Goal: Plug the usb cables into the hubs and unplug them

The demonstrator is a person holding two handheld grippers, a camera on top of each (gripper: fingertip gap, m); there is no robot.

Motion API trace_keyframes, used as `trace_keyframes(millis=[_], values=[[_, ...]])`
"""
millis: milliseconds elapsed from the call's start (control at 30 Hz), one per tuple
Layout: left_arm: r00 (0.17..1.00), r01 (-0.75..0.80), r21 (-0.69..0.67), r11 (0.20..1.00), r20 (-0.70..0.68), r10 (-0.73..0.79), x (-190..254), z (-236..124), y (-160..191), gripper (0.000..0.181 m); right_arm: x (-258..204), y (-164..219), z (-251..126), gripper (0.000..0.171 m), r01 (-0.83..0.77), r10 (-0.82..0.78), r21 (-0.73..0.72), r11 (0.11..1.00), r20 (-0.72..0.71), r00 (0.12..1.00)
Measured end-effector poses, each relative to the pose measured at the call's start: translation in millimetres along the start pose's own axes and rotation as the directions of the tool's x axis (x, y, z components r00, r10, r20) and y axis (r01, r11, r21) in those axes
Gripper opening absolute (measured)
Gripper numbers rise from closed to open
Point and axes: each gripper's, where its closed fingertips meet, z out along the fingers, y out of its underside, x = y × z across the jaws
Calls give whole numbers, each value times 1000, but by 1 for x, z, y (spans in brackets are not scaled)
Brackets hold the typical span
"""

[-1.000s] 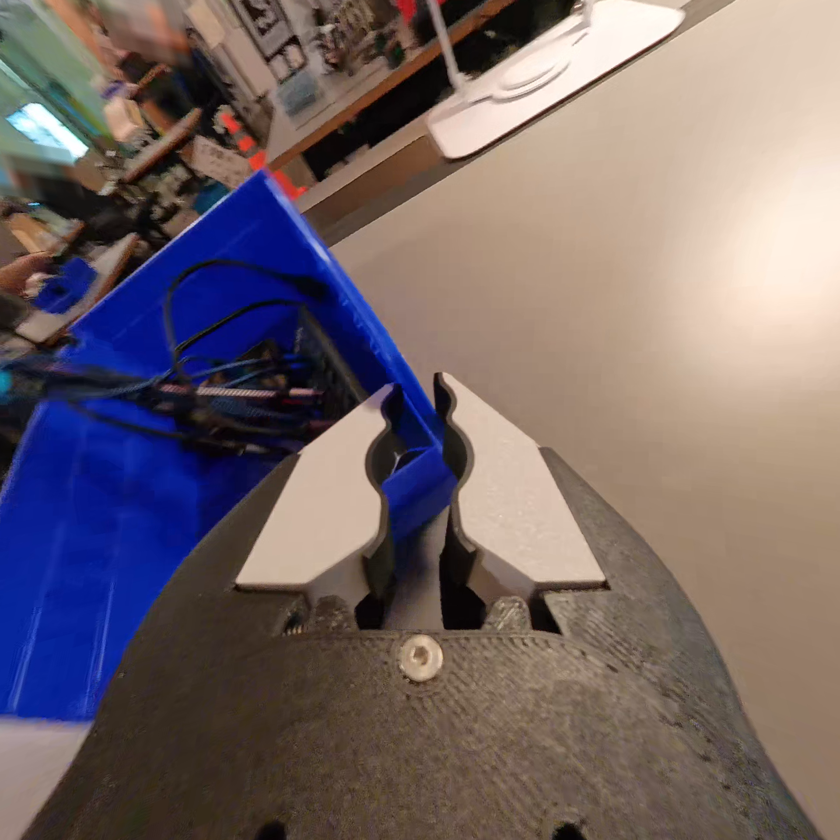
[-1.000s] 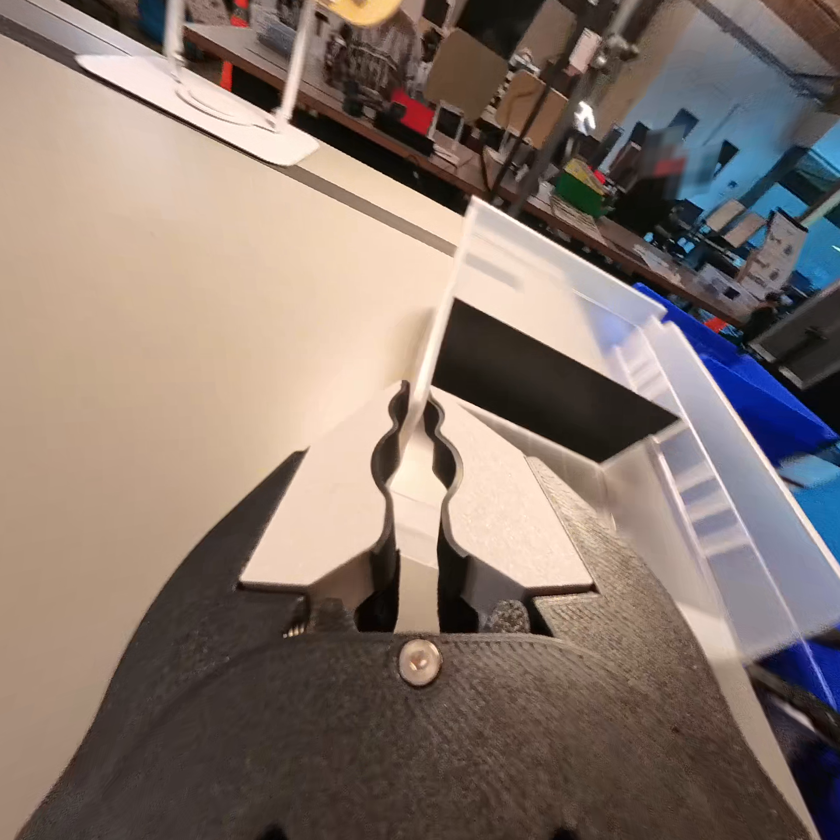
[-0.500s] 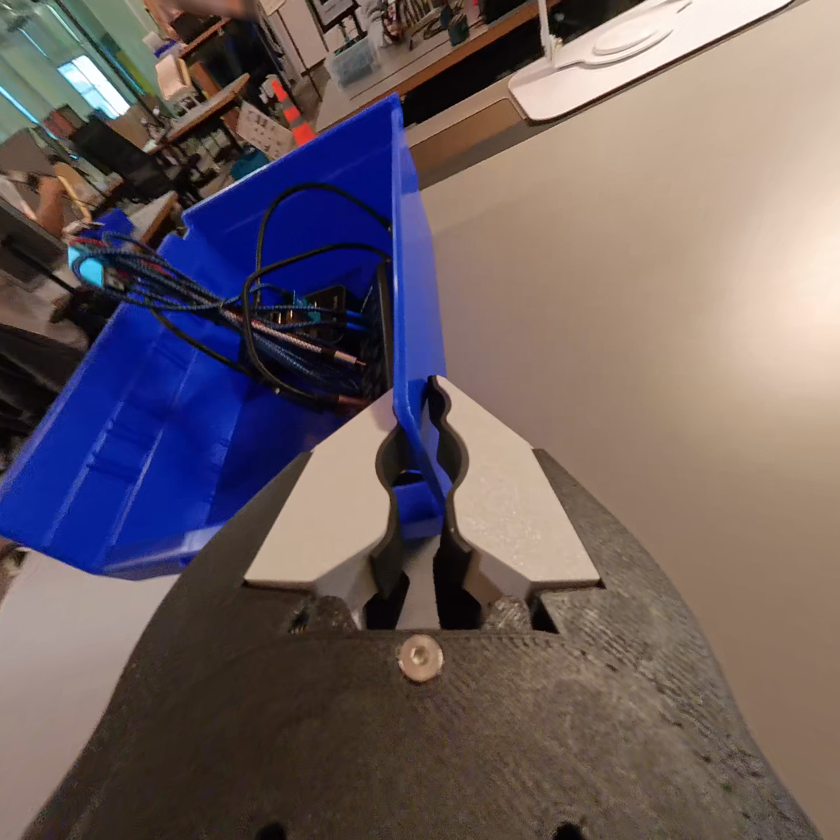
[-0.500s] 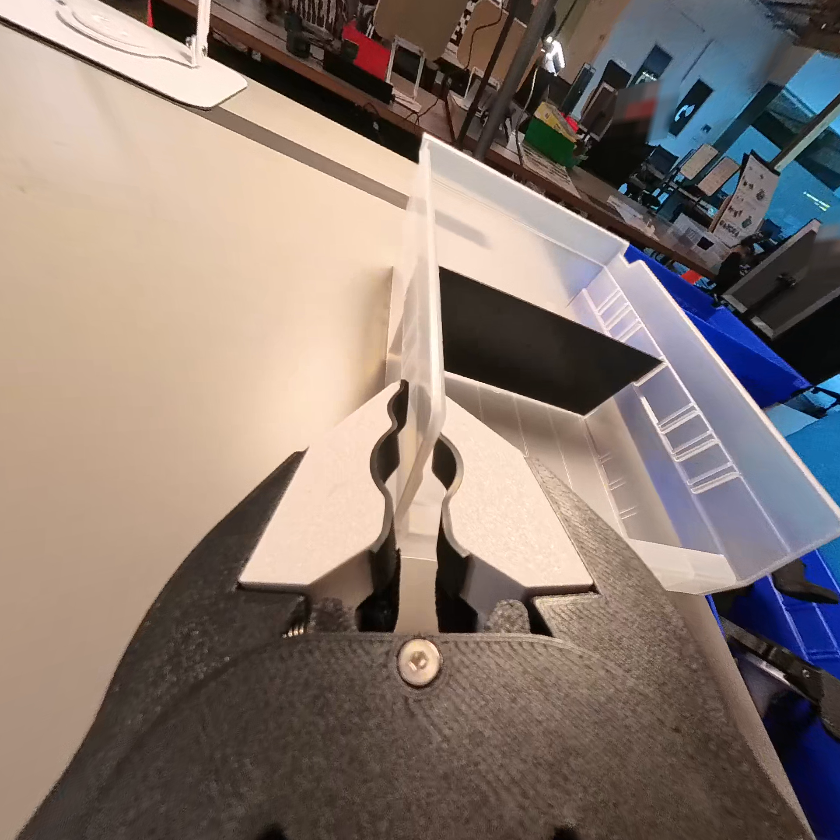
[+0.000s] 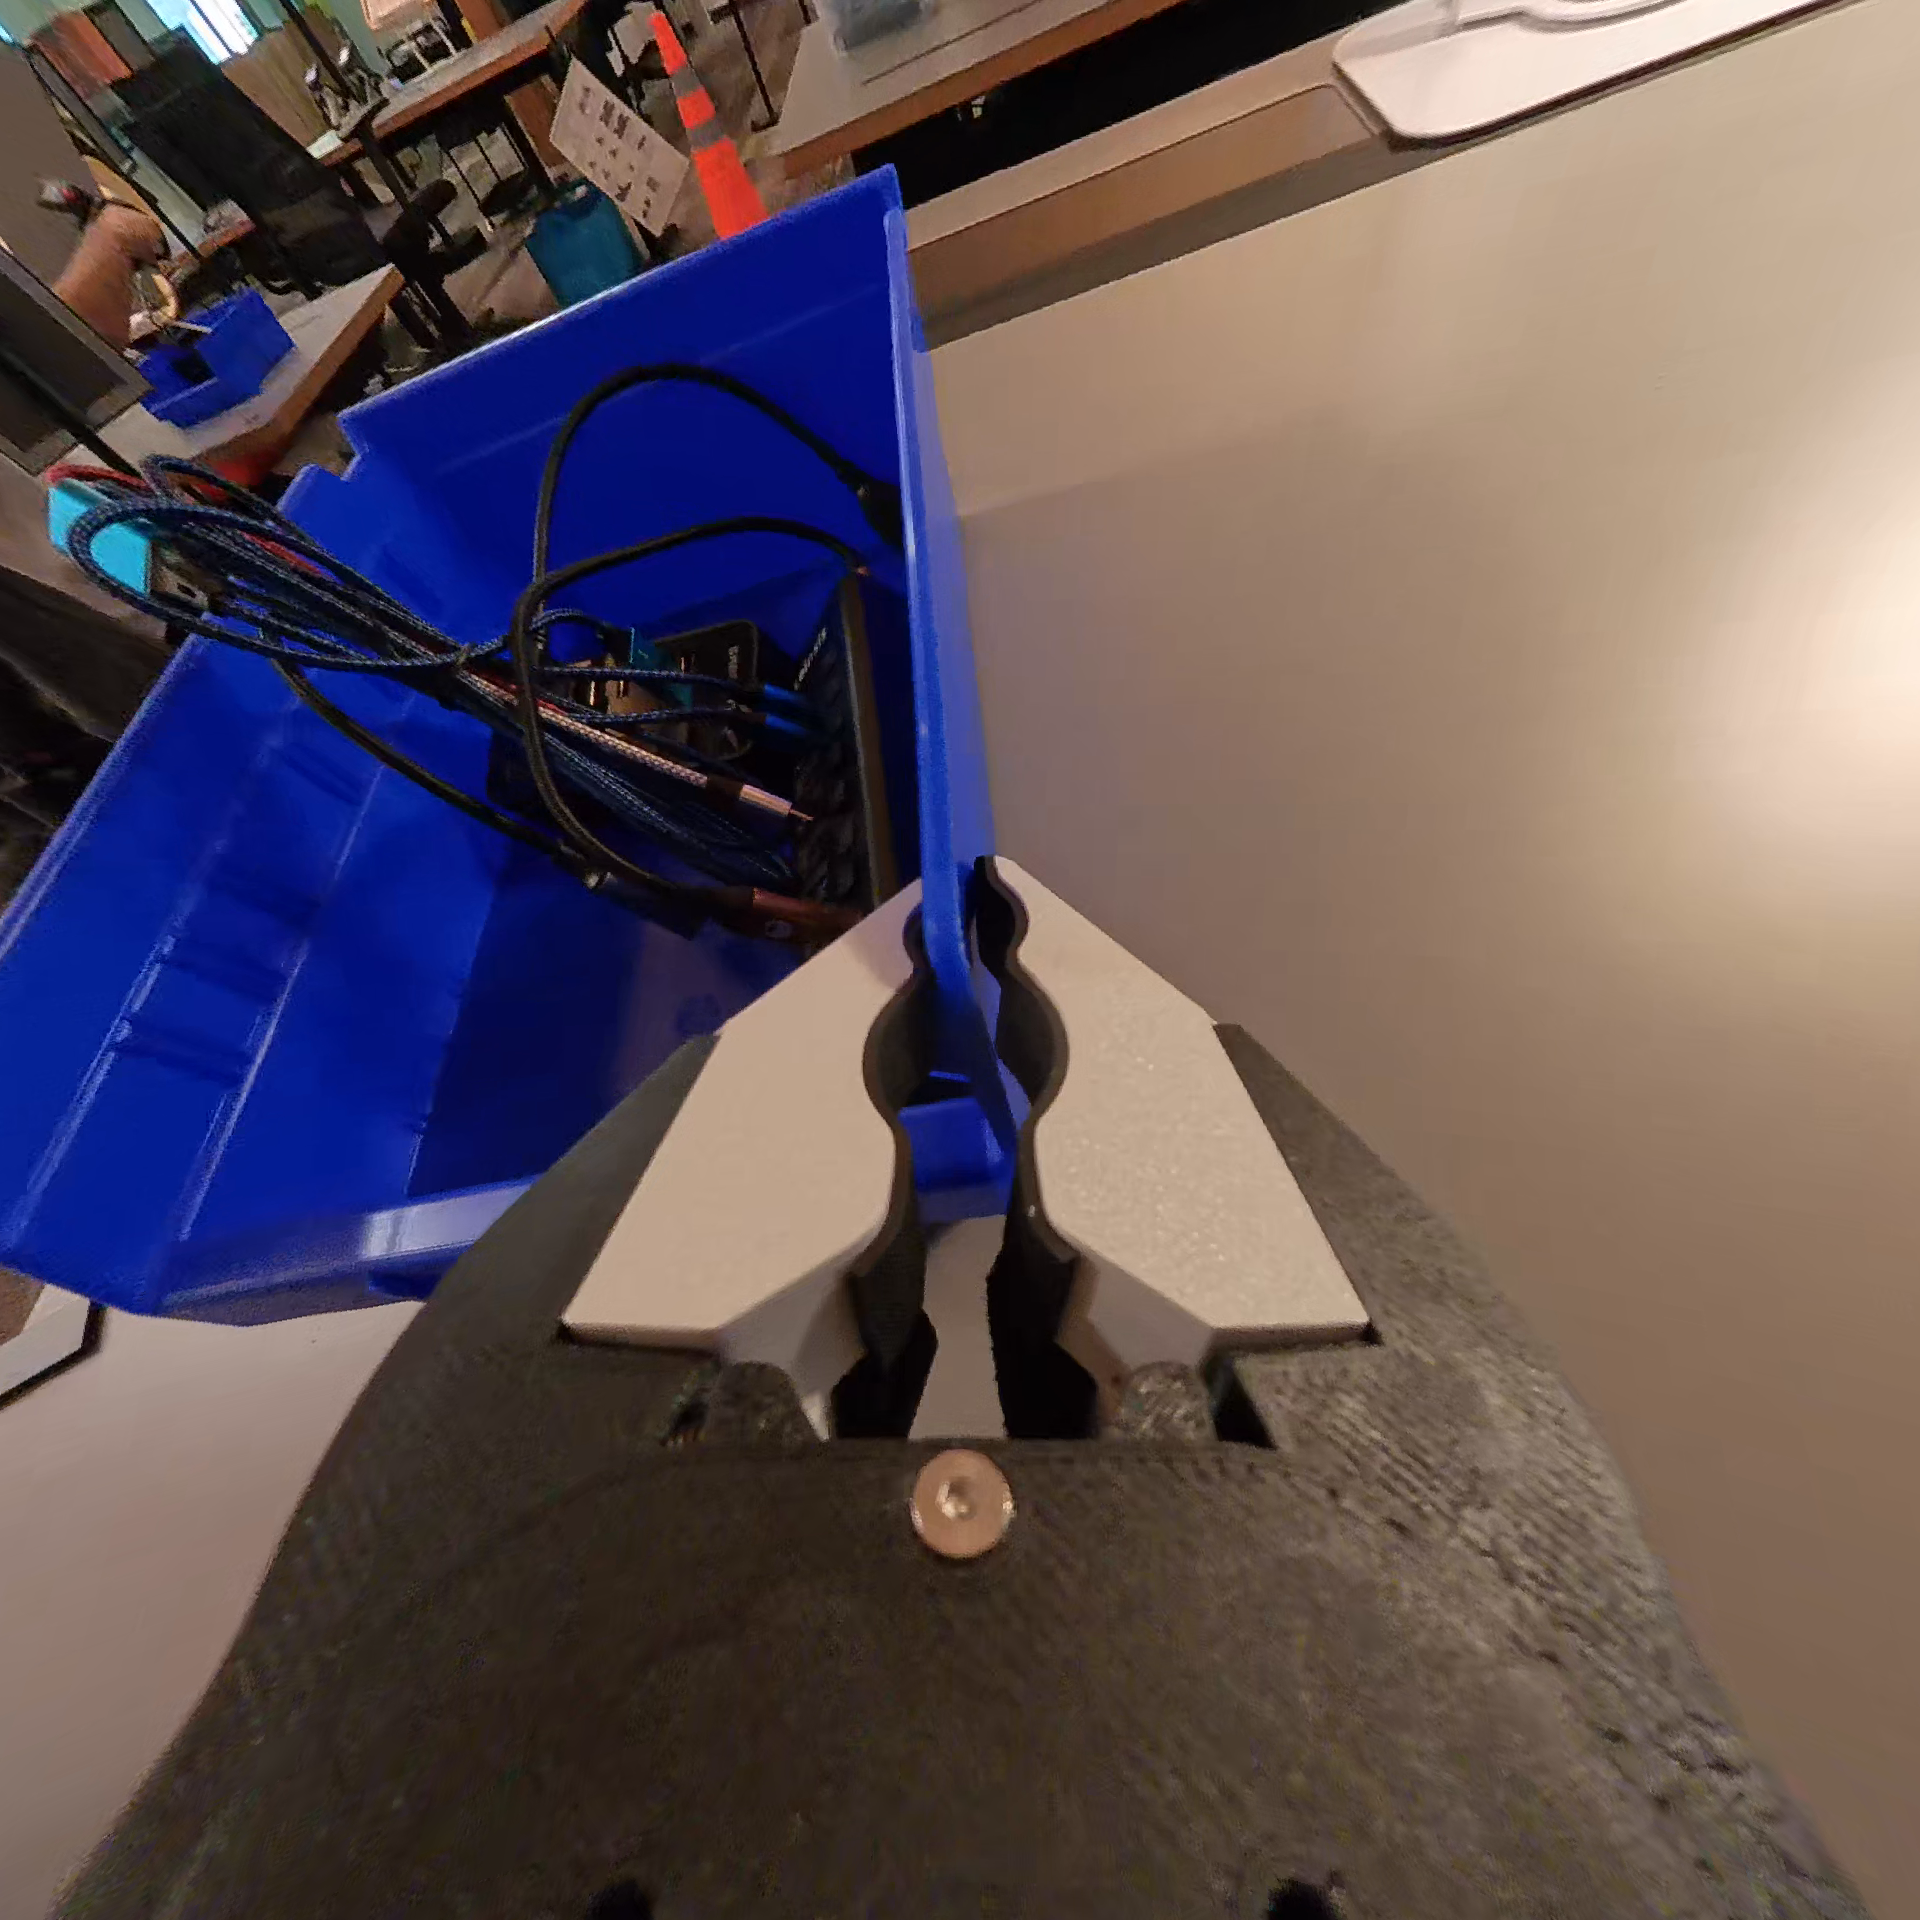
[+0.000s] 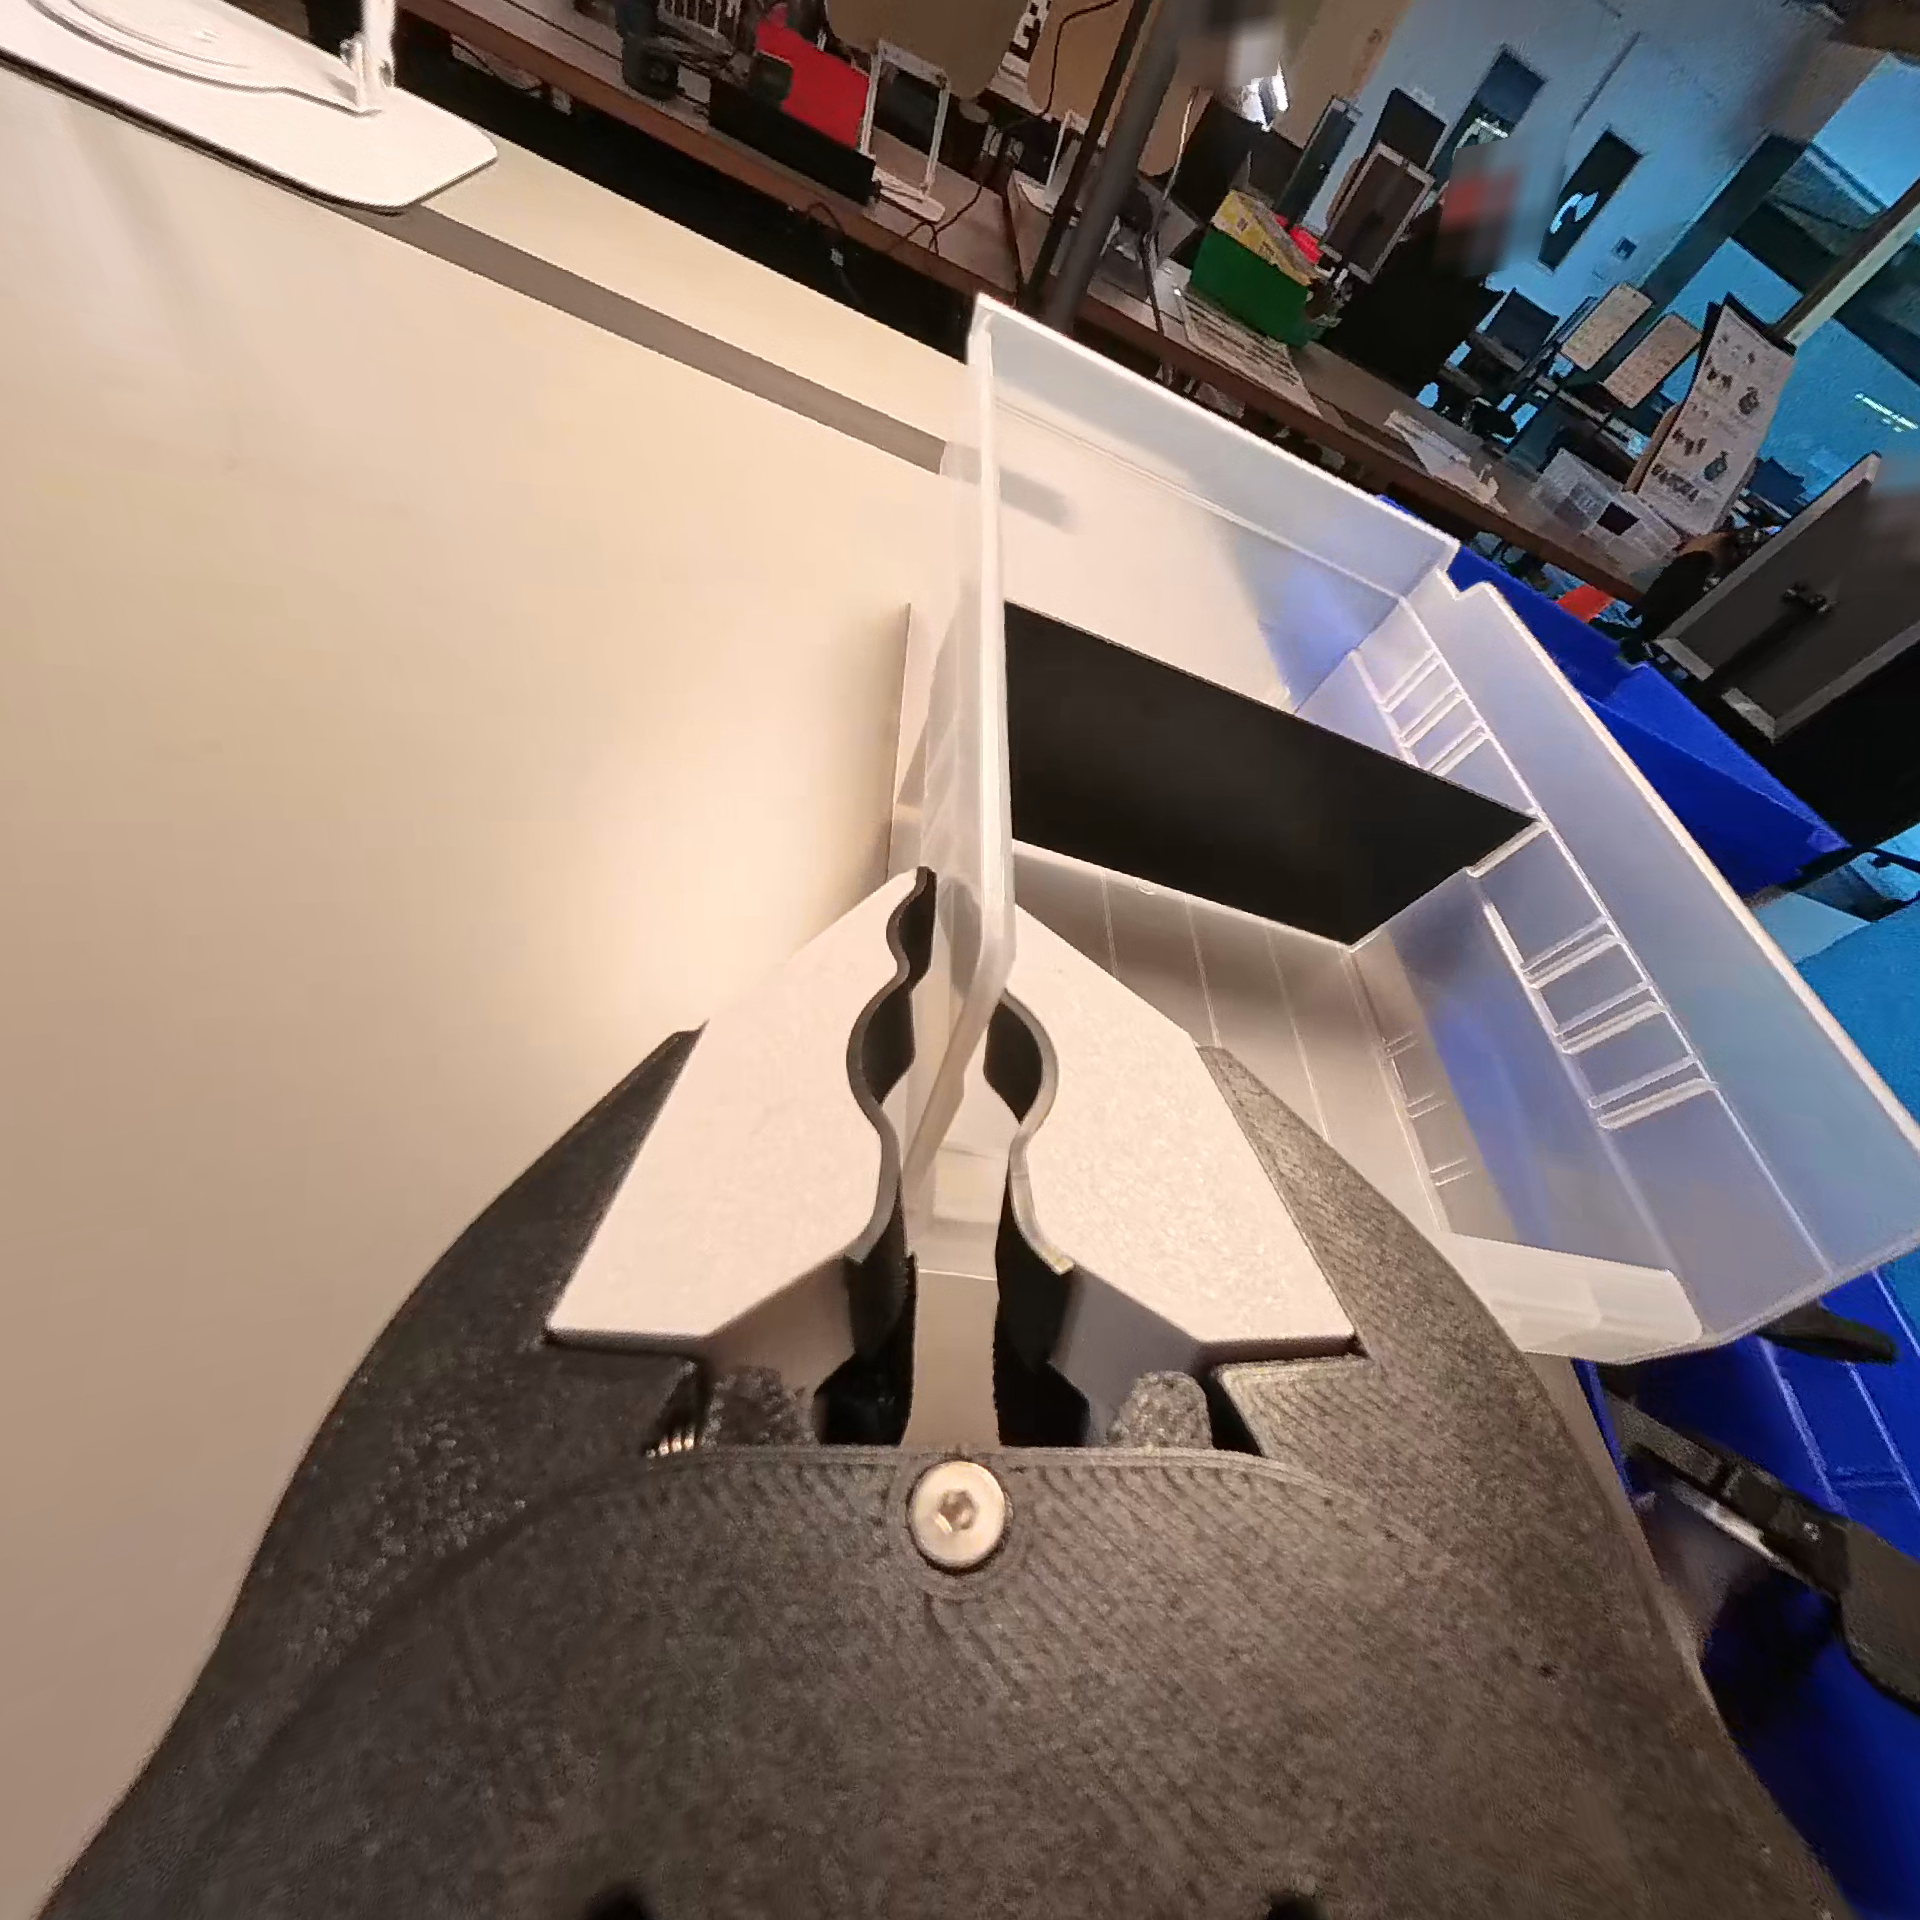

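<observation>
My left gripper is shut on the right wall of a blue bin, near its front corner. Inside the bin lie a tangle of USB cables, some braided blue, some black, and dark USB hubs. Several cable ends hang over the bin's far left rim. My right gripper is shut on the left wall of a clear plastic bin. A black flat divider stands across the inside of the clear bin, which holds nothing else that I can see.
Both bins rest on a pale beige table. A white flat lamp base sits at the table's far edge. Another blue bin lies right of the clear bin. Desks, chairs and an orange cone are beyond. The left gripper's tips are roughly 65 cm from the right gripper's.
The blue bin has swung from tilted to sitting flatter, its cables now settled inside. The clear bin has also levelled and come closer. Both grippers kept their hold.
</observation>
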Motion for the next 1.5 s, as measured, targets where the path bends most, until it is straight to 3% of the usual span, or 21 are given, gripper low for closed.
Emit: trace_keyframes(millis=[300, 633, 1233, 1500], values=[[996, 86, -26, 996, 2, -86, -51, 12, 12, 7, 20, 4, 14, 4, -18, 18, -11, 1000, 5, 1000], [994, 107, -34, 994, 0, -107, -78, 31, 12, 6, 22, 6, 11, 4, -5, 5, 0, 1000, 14, 1000], [992, 122, -5, 992, -43, -122, -80, 33, 14, 6, 21, 8, 5, 4, 15, -17, 26, 1000, 75, 997], [991, 130, 6, 992, -34, -130, -79, 31, 14, 6, 14, 5, 4, 4, 4, -4, -12, 1000, -25, 1000]])
